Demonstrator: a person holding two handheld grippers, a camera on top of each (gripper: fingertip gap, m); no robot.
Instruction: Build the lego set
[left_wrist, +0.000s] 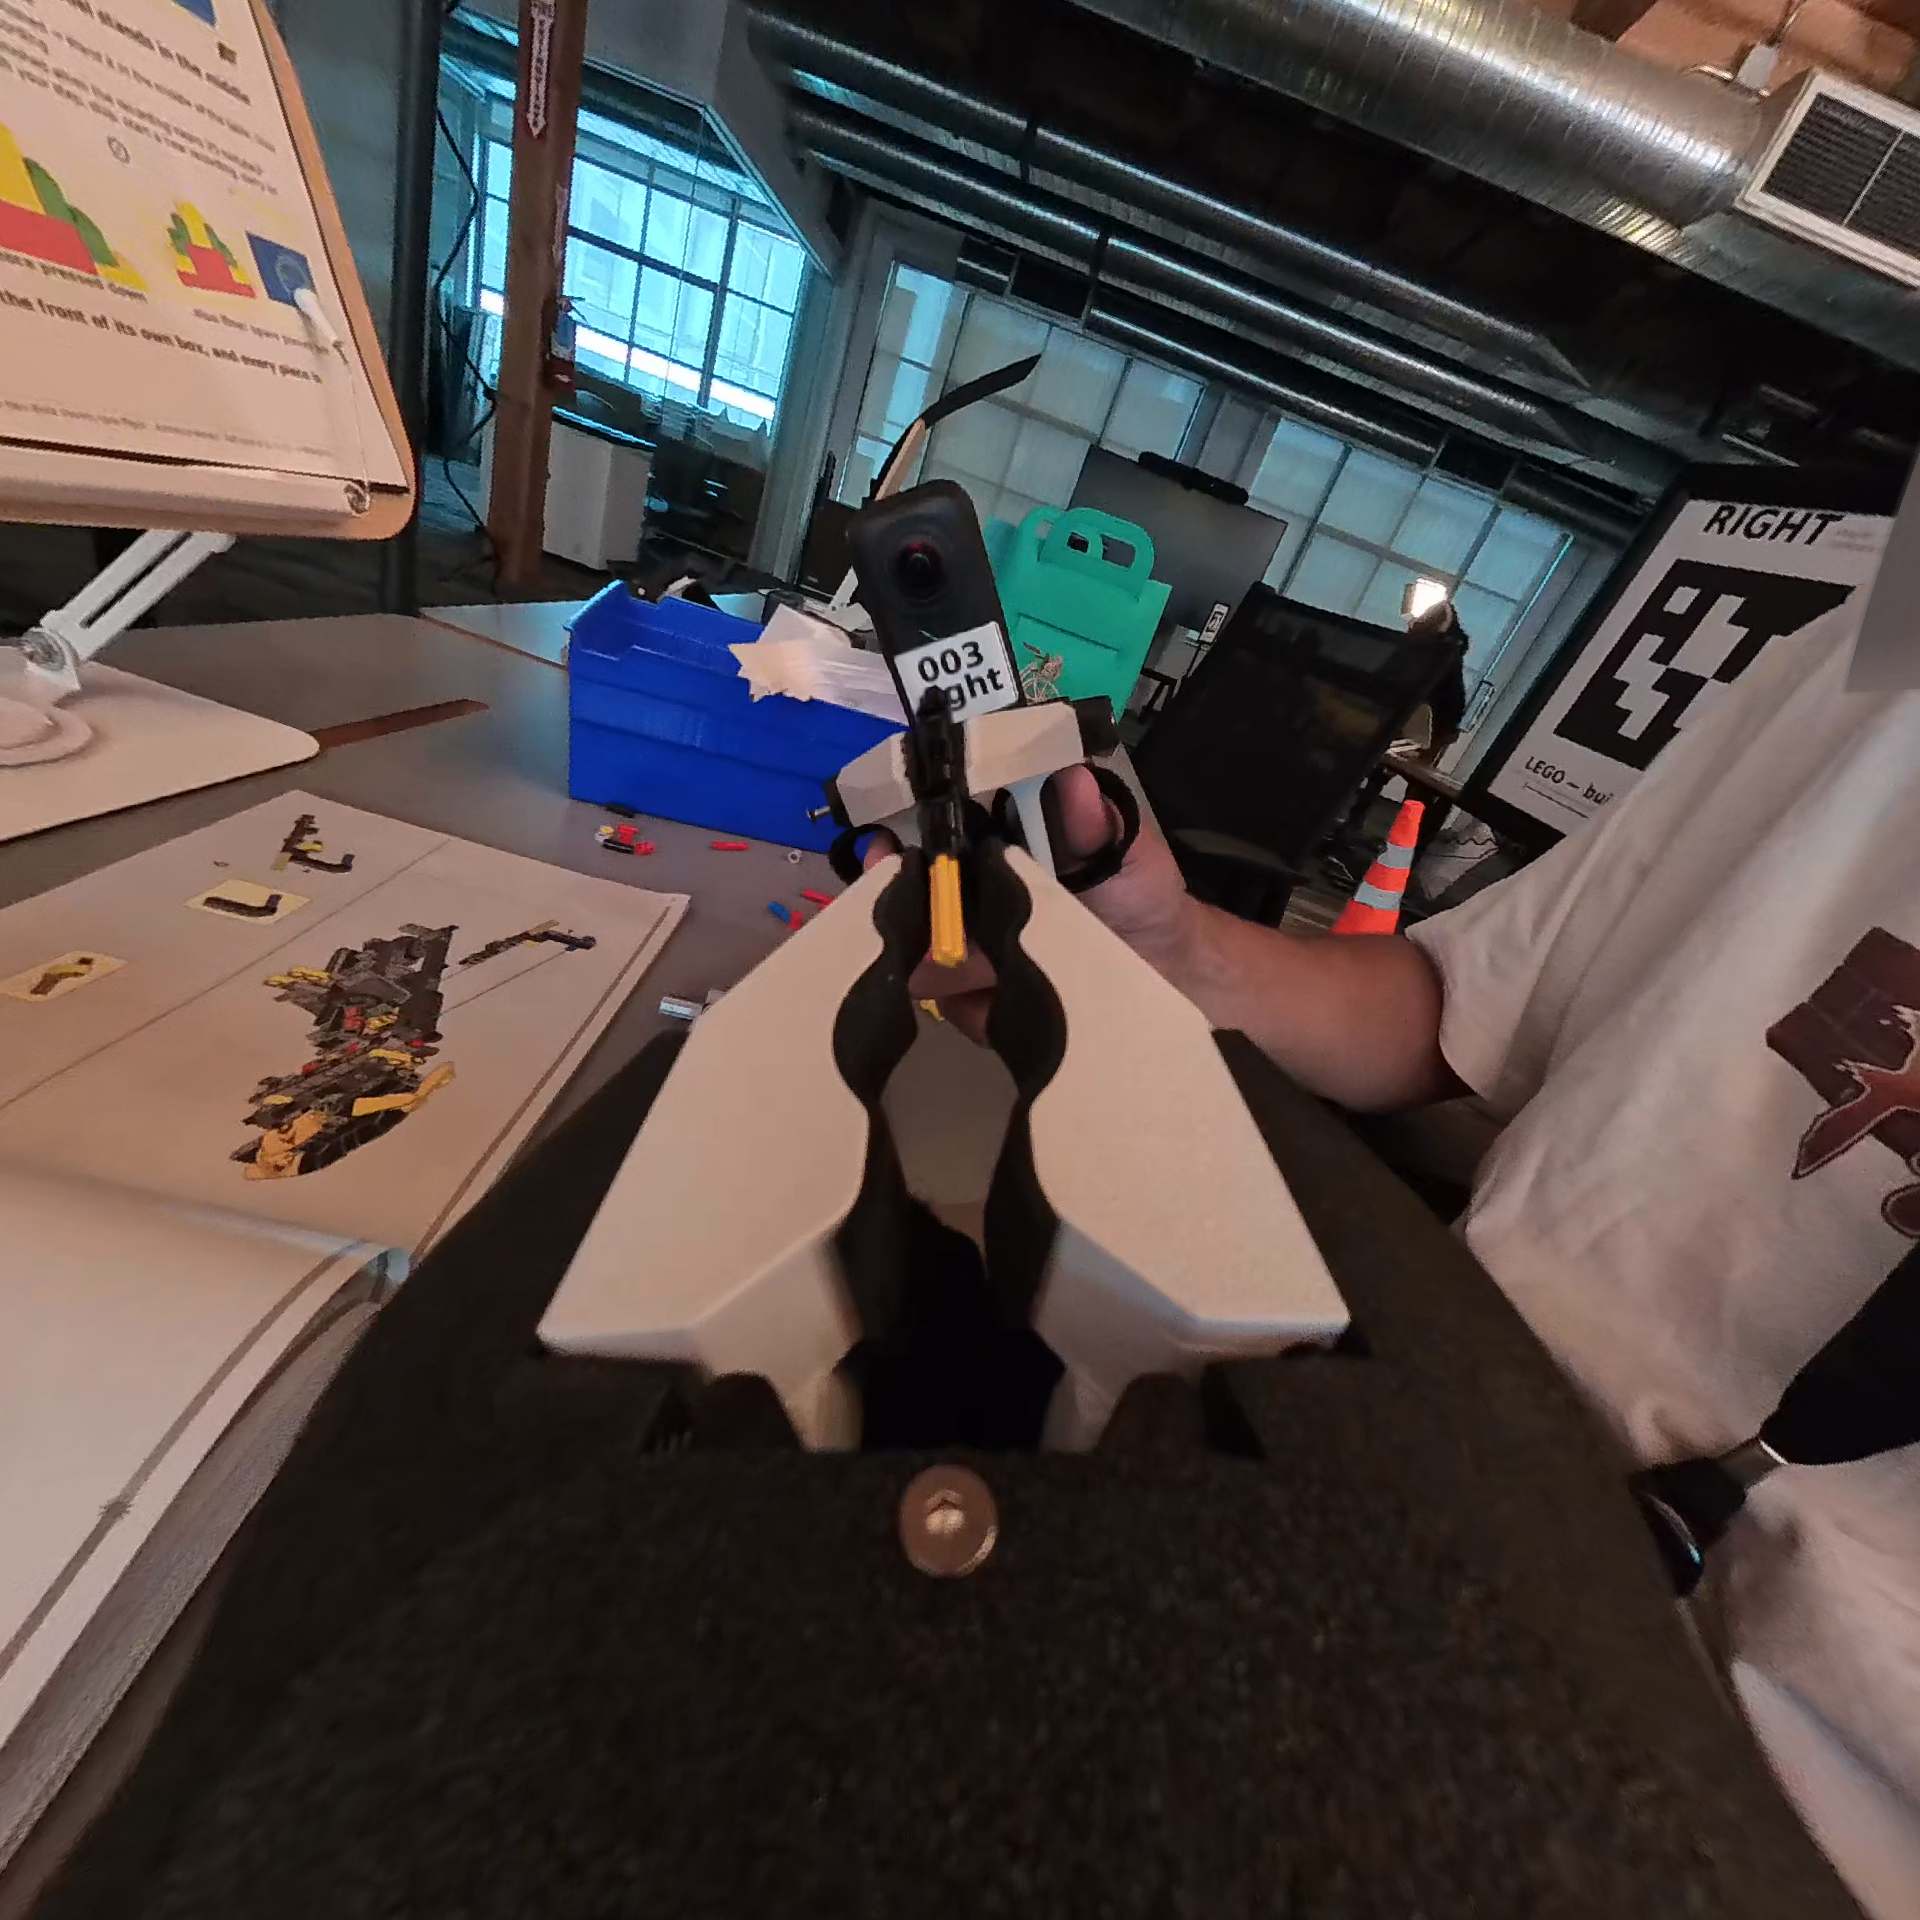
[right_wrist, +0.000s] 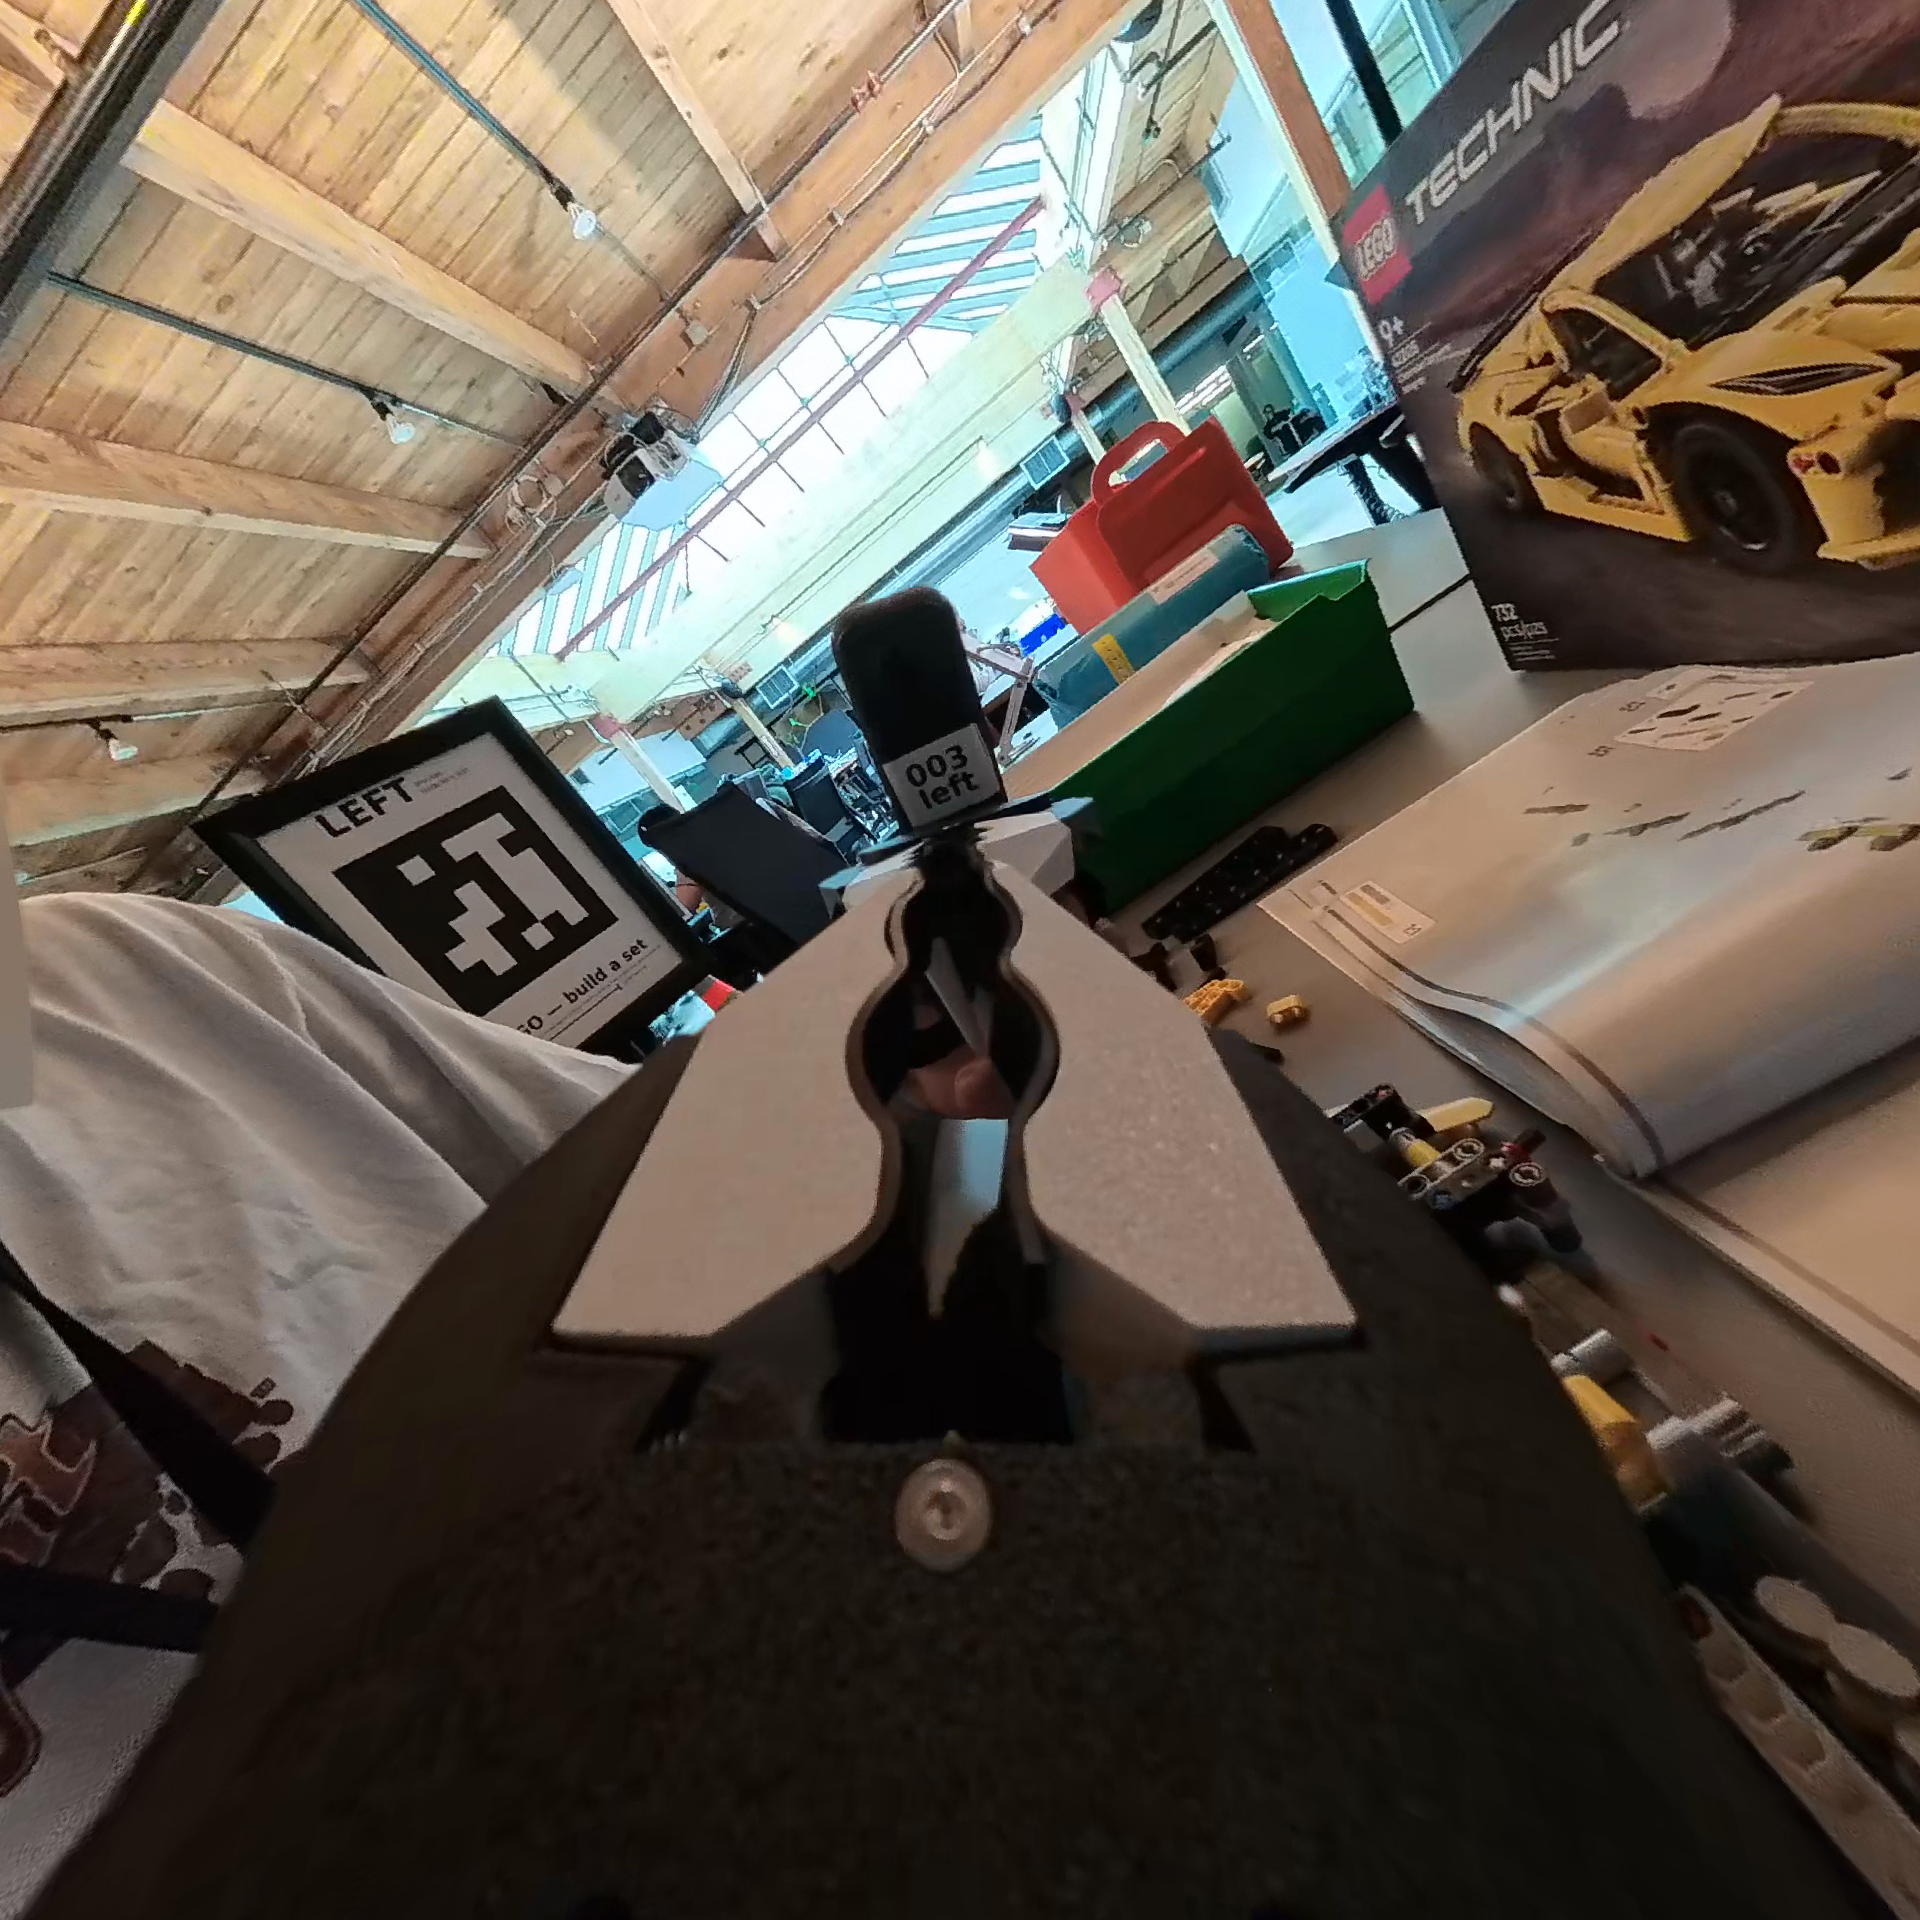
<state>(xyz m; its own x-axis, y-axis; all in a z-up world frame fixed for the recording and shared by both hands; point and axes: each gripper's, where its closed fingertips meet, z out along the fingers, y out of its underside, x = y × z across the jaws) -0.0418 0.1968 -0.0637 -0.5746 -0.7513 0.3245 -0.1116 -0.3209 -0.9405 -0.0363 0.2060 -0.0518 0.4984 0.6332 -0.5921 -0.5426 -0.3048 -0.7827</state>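
Note:
Both grippers are held up above the table, tip to tip, facing each other. In the left wrist view my left gripper (left_wrist: 948, 883) is shut on a short yellow axle (left_wrist: 945, 920). The axle joins a slim black Lego piece (left_wrist: 935, 769) that runs up into the right gripper (left_wrist: 940, 727), held in a hand. In the right wrist view my right gripper (right_wrist: 954, 873) is shut on that black piece (right_wrist: 951, 857), right in front of the left gripper (right_wrist: 961, 836). How the two parts join is hidden by the pads.
An open instruction booklet (left_wrist: 312, 987) lies on the grey table, also in the right wrist view (right_wrist: 1610, 935). A blue bin (left_wrist: 675, 727) and small loose pieces (left_wrist: 623, 836) lie behind. A green bin (right_wrist: 1247, 748), the set's box (right_wrist: 1662, 364), a black beam (right_wrist: 1236, 862) and loose parts (right_wrist: 1455, 1153) lie to the right. The tips of both grippers are at nearly the same place.

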